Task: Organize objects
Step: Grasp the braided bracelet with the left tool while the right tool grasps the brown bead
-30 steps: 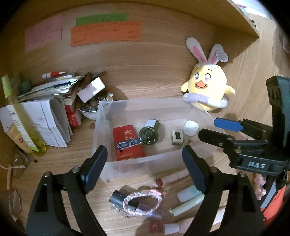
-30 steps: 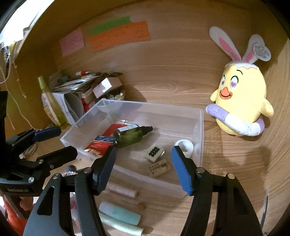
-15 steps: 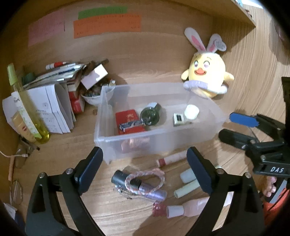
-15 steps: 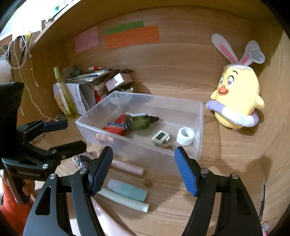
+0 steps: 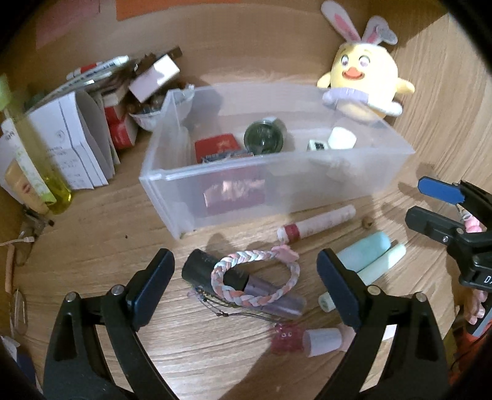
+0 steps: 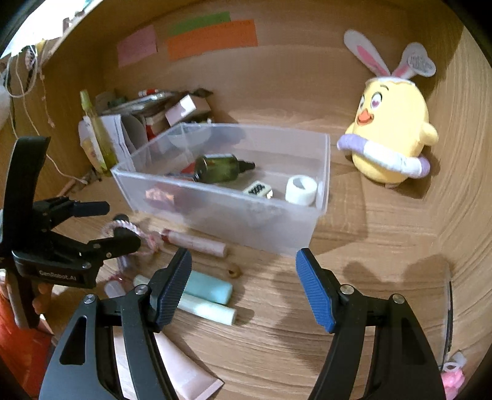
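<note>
A wood-grain desk (image 5: 92,246) with a matching wooden back wall (image 6: 292,86) fills both views. On the wall, at 11 o'clock in the right wrist view, are a pink note (image 6: 136,46), a green note (image 6: 200,21) and an orange note (image 6: 212,38). A clear plastic bin (image 5: 276,190) sits mid-desk, holding a dark green bottle (image 6: 220,168), a red packet (image 5: 216,144), a small die-like cube (image 6: 257,188) and a white tape roll (image 6: 300,189). A yellow plush chick with rabbit ears (image 6: 390,138) leans against the wall at 2 o'clock. At 10 o'clock of the bin is a heap of papers and boxes (image 5: 77,135) and a yellow-green bottle (image 5: 40,172). In front of the bin lie a pink-and-white tube (image 5: 316,223), two pale green tubes (image 6: 209,297), and a black-capped purple tube (image 5: 240,283) with a braided bracelet (image 5: 255,277) draped over it. The left gripper (image 5: 246,292) has just been opening; it is spread wide around that tube and bracelet, pads apart from them. The right gripper (image 6: 243,289) is parted over bare desk, holding nothing.
</note>
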Demonstrator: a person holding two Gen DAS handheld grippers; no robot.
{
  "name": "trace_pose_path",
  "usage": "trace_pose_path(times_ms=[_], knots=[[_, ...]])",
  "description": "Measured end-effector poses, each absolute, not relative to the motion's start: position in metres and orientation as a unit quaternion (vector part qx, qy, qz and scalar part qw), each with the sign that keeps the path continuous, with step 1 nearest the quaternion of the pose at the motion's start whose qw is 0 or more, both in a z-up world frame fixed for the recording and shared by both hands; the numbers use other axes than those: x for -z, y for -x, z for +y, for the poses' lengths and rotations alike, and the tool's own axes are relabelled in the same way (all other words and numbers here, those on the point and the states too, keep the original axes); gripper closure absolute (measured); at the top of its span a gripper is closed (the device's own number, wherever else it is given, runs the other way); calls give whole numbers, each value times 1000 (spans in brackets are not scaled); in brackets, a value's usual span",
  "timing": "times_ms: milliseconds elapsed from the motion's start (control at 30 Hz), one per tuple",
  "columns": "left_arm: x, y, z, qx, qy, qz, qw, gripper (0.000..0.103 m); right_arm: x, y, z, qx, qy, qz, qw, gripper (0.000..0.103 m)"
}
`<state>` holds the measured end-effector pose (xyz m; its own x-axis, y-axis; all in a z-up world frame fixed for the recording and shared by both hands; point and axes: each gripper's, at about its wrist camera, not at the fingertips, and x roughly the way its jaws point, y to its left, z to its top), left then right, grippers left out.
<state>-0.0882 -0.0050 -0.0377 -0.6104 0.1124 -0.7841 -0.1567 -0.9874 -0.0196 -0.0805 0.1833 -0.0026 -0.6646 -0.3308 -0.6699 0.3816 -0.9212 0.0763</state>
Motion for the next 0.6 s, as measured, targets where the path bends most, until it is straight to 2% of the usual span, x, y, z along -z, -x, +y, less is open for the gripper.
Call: trace_pose_path(times_ms=[367, 600], knots=[[53, 102, -1, -889, 450, 40, 74, 8, 30, 105, 178, 885, -416, 32, 206, 64], [56, 103, 8, -887, 450, 64, 81, 8, 37, 111, 164, 877, -430, 50, 209, 69]])
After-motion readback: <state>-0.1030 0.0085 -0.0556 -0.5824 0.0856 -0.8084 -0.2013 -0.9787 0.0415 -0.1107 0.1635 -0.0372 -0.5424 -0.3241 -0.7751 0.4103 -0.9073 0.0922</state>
